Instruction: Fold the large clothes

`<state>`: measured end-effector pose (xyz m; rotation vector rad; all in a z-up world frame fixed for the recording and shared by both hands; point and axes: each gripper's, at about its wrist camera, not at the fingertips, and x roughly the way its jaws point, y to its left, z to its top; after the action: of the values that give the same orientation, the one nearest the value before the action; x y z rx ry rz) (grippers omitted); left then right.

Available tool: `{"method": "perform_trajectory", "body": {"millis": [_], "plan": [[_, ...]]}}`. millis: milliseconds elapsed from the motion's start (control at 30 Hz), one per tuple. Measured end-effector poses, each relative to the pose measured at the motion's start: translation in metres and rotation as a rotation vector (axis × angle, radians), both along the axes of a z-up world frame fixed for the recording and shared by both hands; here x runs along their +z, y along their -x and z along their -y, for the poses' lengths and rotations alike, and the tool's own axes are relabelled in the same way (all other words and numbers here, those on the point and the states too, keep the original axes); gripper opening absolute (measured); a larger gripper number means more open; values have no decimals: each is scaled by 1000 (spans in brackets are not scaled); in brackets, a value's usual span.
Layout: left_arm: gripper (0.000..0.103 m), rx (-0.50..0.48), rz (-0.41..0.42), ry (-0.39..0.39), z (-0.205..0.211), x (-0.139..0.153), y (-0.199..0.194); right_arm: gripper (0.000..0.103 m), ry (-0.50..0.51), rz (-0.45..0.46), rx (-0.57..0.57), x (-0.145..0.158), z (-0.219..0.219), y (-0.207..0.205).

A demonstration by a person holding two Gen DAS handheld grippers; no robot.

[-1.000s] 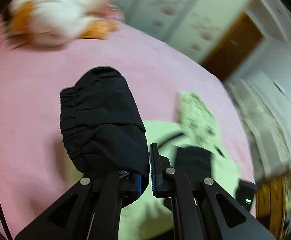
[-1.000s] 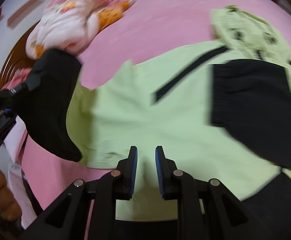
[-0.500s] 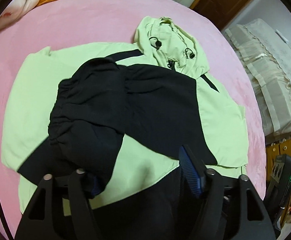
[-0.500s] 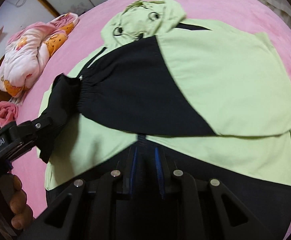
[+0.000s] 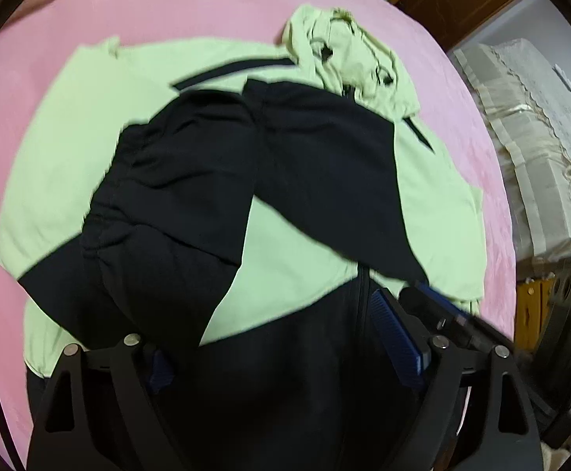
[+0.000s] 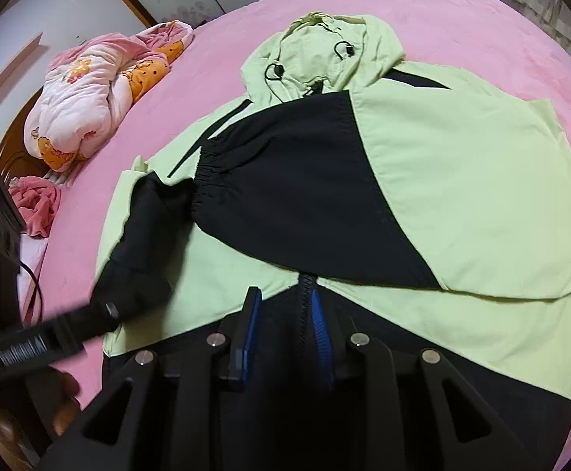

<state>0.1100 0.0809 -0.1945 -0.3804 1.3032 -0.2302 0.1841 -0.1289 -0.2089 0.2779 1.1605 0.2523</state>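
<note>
A light green and black hooded jacket lies flat on the pink bed, hood at the far end. Both black sleeves are folded across the chest: the left sleeve and the right sleeve. In the right wrist view the jacket fills the middle. My left gripper is open over the black hem, and it shows at the left sleeve's end in the right wrist view. My right gripper is open a little, over the zipper.
The pink bed sheet surrounds the jacket. A bunched pink and orange quilt lies at the head of the bed, with a pink cloth near it. Pale bedding or furniture stands beside the bed on the right.
My left gripper carried the black left sleeve over the chest, then opened and let it go. My right gripper, shut before, has opened a little.
</note>
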Motion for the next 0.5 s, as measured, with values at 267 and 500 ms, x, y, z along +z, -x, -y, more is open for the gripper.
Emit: {"method": "perform_trajectory", "body": {"millis": [267, 500], "plan": [[89, -36, 13, 43, -19, 0, 22, 27, -22, 4, 38, 5, -18, -9], [89, -13, 18, -73, -63, 5, 58, 27, -54, 29, 153, 14, -68, -12]]}}
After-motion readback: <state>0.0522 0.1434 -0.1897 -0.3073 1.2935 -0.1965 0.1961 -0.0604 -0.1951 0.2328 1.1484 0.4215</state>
